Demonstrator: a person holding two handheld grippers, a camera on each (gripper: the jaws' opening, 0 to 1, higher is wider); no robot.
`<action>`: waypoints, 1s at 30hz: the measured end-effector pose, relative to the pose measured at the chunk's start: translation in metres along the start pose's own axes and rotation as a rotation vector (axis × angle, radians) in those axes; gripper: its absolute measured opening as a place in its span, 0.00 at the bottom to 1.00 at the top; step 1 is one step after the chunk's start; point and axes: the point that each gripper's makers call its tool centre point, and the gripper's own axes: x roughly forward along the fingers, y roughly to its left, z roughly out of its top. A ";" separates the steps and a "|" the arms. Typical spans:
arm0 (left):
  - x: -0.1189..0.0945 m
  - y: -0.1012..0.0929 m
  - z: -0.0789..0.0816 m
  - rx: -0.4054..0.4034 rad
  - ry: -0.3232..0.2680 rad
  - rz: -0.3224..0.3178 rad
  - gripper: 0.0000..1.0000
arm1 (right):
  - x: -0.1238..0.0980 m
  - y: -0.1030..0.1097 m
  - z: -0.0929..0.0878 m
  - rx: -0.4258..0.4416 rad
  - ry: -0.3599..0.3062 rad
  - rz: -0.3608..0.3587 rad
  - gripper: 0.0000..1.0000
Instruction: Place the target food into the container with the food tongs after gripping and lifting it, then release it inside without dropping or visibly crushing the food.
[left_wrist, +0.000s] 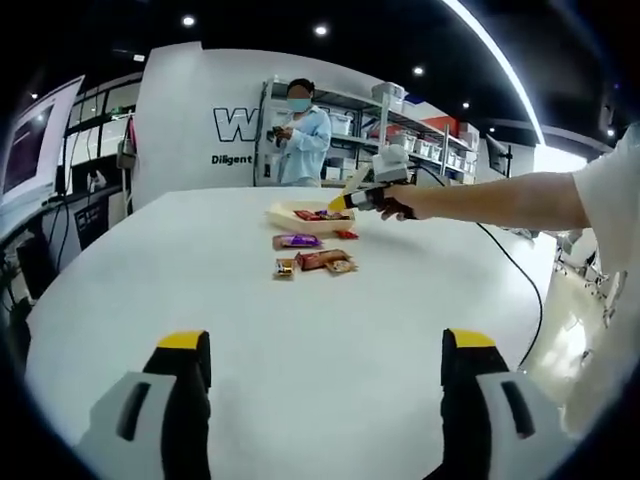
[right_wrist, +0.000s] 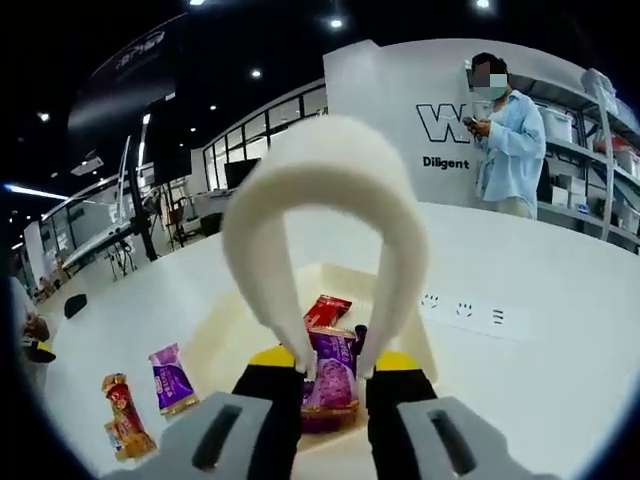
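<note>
Tongs clamped in right gripper, left gripper apart, two packets in container, four outside

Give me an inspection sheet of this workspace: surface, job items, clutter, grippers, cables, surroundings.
Surface: white table, bare in the near part.
Job's things: cream tray holding a red packet; white tongs in the right gripper, a purple packet between their tips above the tray.
Clutter: purple snack and an orange-red snack on the table beside the tray; more wrapped snacks in the left gripper view.
Grippers: left gripper open, holding nothing; right gripper shut on the tongs.
Cables: black cable across the table's far edge.
Surroundings: person standing by shelves; ceiling lights.
</note>
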 end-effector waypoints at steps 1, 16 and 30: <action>0.000 0.000 0.000 0.000 -0.001 -0.001 0.94 | -0.001 0.000 0.001 0.000 -0.001 0.002 0.16; -0.006 -0.011 -0.001 0.011 -0.004 -0.013 0.93 | -0.040 0.035 0.001 -0.008 -0.017 0.109 0.13; -0.008 -0.030 -0.001 0.031 -0.007 -0.038 0.93 | -0.074 0.054 -0.014 -0.032 -0.011 0.228 0.14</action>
